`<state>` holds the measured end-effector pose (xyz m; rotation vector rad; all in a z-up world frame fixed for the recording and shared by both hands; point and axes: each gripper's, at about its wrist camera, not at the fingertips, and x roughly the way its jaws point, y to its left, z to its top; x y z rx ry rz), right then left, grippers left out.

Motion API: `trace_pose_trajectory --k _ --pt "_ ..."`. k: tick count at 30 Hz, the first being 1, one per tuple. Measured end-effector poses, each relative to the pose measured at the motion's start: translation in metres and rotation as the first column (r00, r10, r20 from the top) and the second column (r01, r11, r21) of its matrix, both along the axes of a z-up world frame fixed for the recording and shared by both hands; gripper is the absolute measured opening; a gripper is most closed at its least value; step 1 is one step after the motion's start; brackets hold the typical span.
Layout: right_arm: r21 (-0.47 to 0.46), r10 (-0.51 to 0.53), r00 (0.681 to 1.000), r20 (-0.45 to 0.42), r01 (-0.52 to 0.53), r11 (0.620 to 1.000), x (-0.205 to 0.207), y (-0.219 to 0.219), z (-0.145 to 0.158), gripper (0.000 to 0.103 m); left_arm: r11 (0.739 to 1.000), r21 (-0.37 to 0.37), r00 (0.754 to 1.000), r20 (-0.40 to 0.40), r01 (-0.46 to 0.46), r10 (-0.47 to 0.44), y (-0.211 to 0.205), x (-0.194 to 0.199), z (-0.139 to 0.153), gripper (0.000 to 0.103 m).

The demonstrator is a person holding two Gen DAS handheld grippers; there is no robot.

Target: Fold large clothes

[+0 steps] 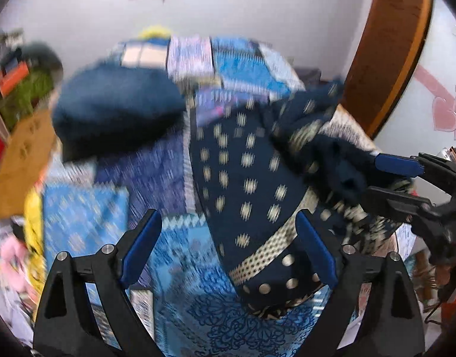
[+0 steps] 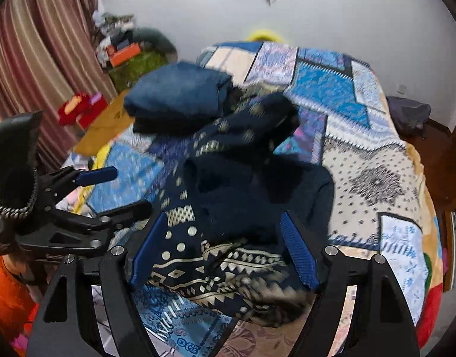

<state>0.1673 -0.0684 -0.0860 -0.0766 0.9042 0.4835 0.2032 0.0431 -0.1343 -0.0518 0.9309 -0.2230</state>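
We hold both the left gripper (image 1: 229, 247) and the right gripper (image 2: 225, 250) wide apart and gripping nothing, poised over the crumpled dark patterned garment (image 2: 228, 196) at frame centre on the patchwork bedspread (image 2: 370, 160), probably to choose edges for folding.

Bed (image 2: 373, 160), blue patchwork cover, fills space ahead of your tongs. Navy patterned garment (image 2: 228, 196) lies crumpled on it, right in front of your right tongs (image 2: 225, 250). Folded dark blue pile (image 2: 177, 92) rests on cover beyond garment, toward far left.
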Motion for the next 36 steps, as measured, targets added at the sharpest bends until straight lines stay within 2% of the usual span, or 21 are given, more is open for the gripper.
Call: trace_pose_trajectory --k 2,5,6,10,14,17,22,25,27,32,34,36 --pt "-0.053 0.007 1.0 0.004 -0.007 0.999 0.001 0.007 -0.01 0.075 1.0 -0.004 0.999 -0.043 0.0 -0.001 0.0 0.002 -0.017 0.091" --pt "-0.178 -0.031 0.999 0.029 0.036 0.983 0.006 0.007 -0.024 0.075 0.999 -0.037 0.999 -0.044 -0.003 0.002 0.0 -0.001 -0.027 0.092" --pt "-0.192 -0.052 0.998 0.037 0.058 0.98 0.008 0.004 -0.026 0.075 0.999 -0.04 0.999 -0.044 -0.005 0.003 0.001 -0.001 -0.029 0.093" --pt "-0.113 -0.167 0.986 0.016 0.168 0.979 0.017 -0.037 -0.026 0.075 1.0 -0.026 1.0 -0.028 -0.002 0.001 -0.001 -0.002 -0.03 0.093" --pt "-0.04 -0.313 0.948 -0.049 0.312 0.949 0.023 -0.09 -0.03 0.075 1.0 -0.018 1.0 -0.016 0.004 -0.005 -0.003 -0.002 -0.03 0.094" --pt "0.004 -0.348 0.935 -0.071 0.349 0.937 0.017 -0.114 -0.027 0.075 0.999 -0.032 1.0 -0.023 -0.004 0.003 -0.001 -0.004 -0.029 0.094" --pt "0.038 -0.324 0.943 -0.071 0.327 0.944 0.006 -0.124 -0.012 0.075 1.0 -0.027 0.999 -0.04 -0.003 0.002 0.001 -0.003 -0.022 0.093" --pt "0.101 -0.283 0.954 -0.095 0.293 0.951 0.003 -0.123 -0.003 0.075 1.0 -0.001 1.0 -0.014 -0.003 0.003 0.002 -0.002 -0.011 0.093" --pt "0.158 -0.241 0.962 -0.127 0.26 0.953 0.004 -0.119 0.0 0.075 1.0 -0.008 1.0 0.005 -0.003 0.003 0.005 -0.002 -0.002 0.093" --pt "0.258 -0.133 0.959 -0.251 0.199 0.945 0.017 -0.105 -0.016 0.075 0.997 -0.083 1.0 -0.003 0.008 -0.008 0.011 0.008 0.008 0.093" --pt "0.263 -0.111 0.944 -0.309 0.197 0.945 0.022 -0.099 -0.03 0.075 0.993 -0.118 0.999 -0.04 0.021 -0.026 0.011 0.014 0.002 0.093" --pt "0.25 -0.098 0.929 -0.356 0.196 0.948 0.027 -0.096 -0.044 0.075 0.981 -0.189 0.993 -0.104 0.03 -0.051 0.011 0.02 -0.011 0.093"
